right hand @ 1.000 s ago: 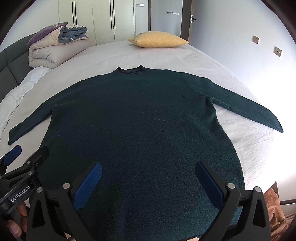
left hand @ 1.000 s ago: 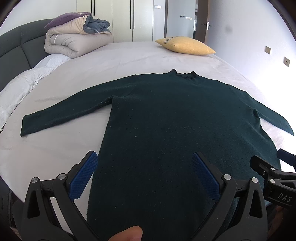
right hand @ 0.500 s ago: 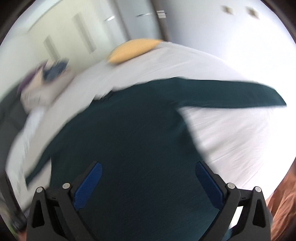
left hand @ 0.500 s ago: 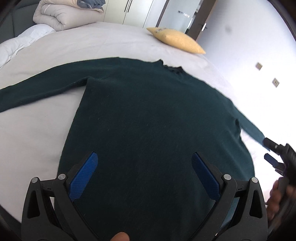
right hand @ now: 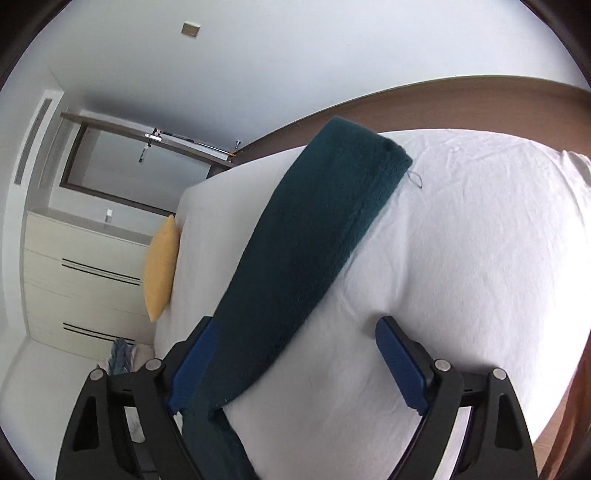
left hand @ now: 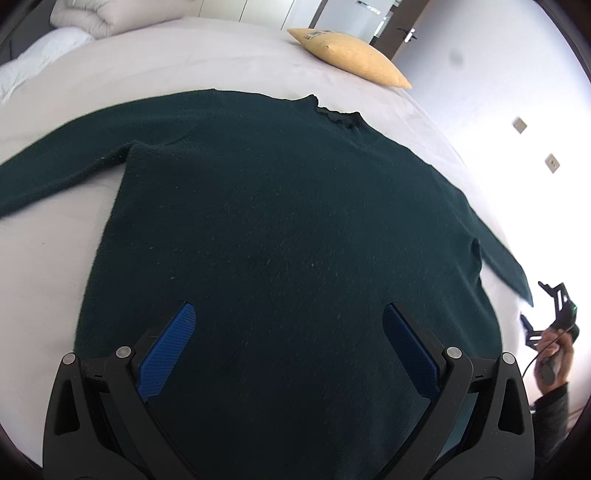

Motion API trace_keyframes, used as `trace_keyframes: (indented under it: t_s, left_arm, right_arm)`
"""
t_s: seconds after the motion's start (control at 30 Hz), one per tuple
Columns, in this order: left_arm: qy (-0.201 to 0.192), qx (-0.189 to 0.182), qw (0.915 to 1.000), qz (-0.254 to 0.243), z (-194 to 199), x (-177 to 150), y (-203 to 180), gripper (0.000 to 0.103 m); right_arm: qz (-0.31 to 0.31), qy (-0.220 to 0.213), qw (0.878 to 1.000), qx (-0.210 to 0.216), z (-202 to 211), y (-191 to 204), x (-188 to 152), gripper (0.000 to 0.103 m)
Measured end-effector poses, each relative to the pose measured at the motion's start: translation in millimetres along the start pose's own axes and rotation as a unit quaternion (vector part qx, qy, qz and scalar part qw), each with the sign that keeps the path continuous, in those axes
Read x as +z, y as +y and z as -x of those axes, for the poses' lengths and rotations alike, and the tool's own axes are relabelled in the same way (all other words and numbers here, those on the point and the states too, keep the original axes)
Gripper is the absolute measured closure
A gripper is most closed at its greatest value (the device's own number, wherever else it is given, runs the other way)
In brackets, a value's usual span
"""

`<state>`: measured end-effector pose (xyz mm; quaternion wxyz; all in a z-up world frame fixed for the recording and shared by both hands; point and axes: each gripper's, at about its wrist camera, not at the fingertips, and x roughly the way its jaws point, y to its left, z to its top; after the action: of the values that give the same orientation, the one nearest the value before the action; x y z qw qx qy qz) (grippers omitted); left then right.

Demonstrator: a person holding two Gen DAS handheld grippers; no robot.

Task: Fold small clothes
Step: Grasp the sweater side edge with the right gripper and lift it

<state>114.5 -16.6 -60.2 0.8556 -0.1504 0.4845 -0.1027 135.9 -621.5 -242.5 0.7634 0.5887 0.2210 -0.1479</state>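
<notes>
**A:** Item one, the tongs. How many, and how do they stand?

**B:** Two. The left gripper (left hand: pixel 288 332) has its blue pads wide apart, hanging over the lower body of the sweater, nothing between them. The right gripper (right hand: pixel 295 354) is also apart but its jaws are closing; the sweater's sleeve (right hand: pixel 314 240) runs between them, lying against the pad at 9 o'clock and clear of the pad at 3 o'clock. Not pinched.

**A:** Is the right gripper seen from the other side?

**B:** Yes, small, at 4 o'clock in the left view (left hand: pixel 554 314), held in a hand (left hand: pixel 554 363) just past the sleeve's cuff.

**A:** Item two, the garment.

**B:** One sweater (left hand: pixel 288 229), dark green knit, long sleeved, with a short ruffled collar at 12 o'clock. It lies flat and spread on the bed (left hand: pixel 184 62), one sleeve reaching to 9 o'clock, the other to 4 o'clock. Pale lint specks dot the knit. In the right view the cuff end sits at 12 o'clock, near the mattress edge, with a loose thread beside it.

**A:** Other stock?

**B:** One yellow pillow (left hand: pixel 351 55) at 1 o'clock, well apart from the collar. One folded duvet (left hand: pixel 88 14) at 11 o'clock. Two wall sockets (left hand: pixel 535 144) at 2 o'clock.
</notes>
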Motion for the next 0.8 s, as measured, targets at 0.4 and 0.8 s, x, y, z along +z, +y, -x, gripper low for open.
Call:
trace_keyframes:
  t_s: [0.4,0.8]
  left_arm:
    - [-0.019,-0.014,0.9997,0.010,-10.3,32.7,-0.6,0.000]
    - [-0.009,-0.110,0.9938,0.016,-37.1,93.0,-19.2,0.001]
  right_arm:
    - [-0.009,-0.035,0.999,0.016,-17.6,10.5,20.7,0.058]
    - [0.264,-0.009,0.963,-0.052,-66.6,192.7,-60.7,0.091]
